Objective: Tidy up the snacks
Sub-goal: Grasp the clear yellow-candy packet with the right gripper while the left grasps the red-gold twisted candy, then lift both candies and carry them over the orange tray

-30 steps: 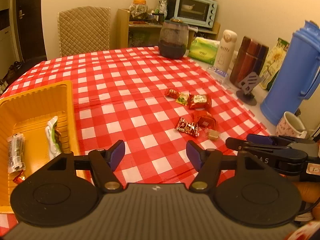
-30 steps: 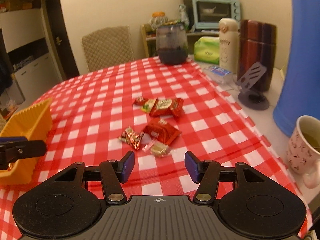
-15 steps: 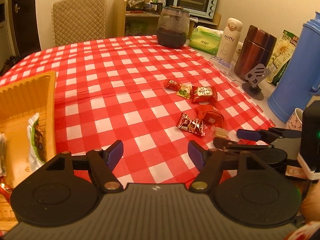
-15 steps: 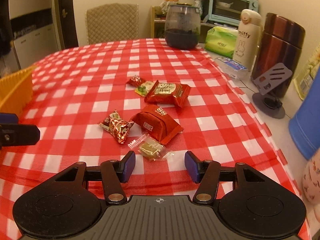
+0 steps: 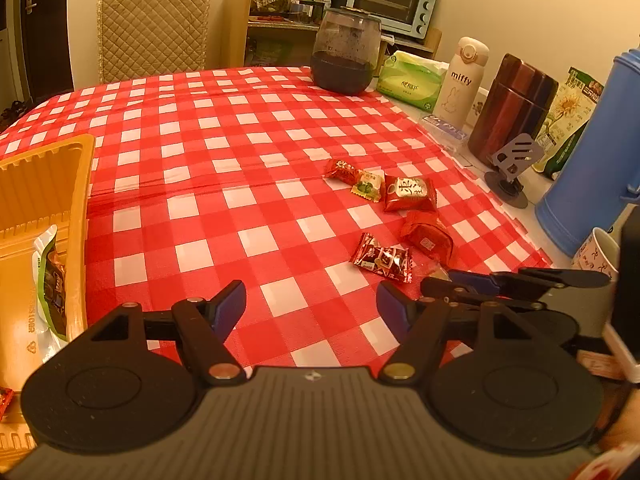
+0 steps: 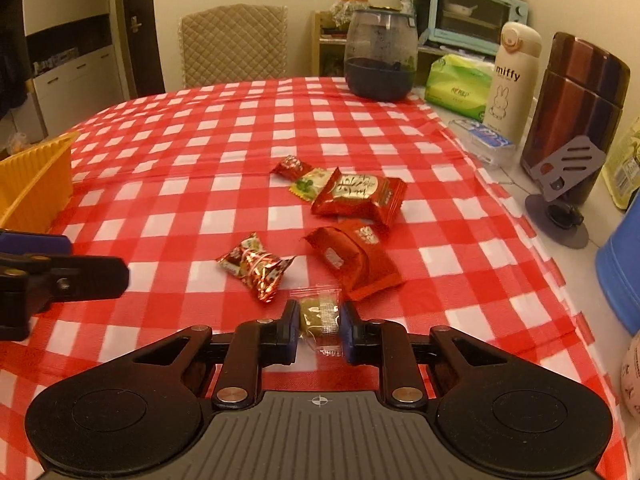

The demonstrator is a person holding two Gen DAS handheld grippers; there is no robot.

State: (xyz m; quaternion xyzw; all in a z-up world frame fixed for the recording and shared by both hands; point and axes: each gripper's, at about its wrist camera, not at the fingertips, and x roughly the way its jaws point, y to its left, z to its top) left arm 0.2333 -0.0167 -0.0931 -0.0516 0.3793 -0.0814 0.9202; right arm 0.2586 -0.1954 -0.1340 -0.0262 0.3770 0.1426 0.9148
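Several wrapped snacks lie on the red checked tablecloth: a red pastry pack (image 6: pixel 356 196), a red bar (image 6: pixel 354 258), a shiny foil candy (image 6: pixel 254 266), a small red candy (image 6: pixel 290 167) and a green-white candy (image 6: pixel 310 186). My right gripper (image 6: pixel 319 330) is shut on a clear-wrapped tan candy (image 6: pixel 319 314) at table level. My left gripper (image 5: pixel 311 306) is open and empty above the cloth, left of the snacks; the foil candy (image 5: pixel 382 258) lies just beyond it. The yellow tray (image 5: pixel 44 184) at the left holds a green-white packet (image 5: pixel 50 280).
Along the right edge stand a dark glass jar (image 6: pixel 380 56), a tissue pack (image 6: pixel 458 86), a white miffy bottle (image 6: pixel 514 76), a brown flask (image 6: pixel 576 112), a phone stand (image 6: pixel 560 196), a blue jug (image 5: pixel 592 140) and a cup (image 5: pixel 598 250). A chair (image 5: pixel 154 28) stands beyond the table.
My right gripper moved forward and down to the clear-wrapped candy and closed on it. My left gripper stayed open and shifted slightly; the tray slid further left in its view.
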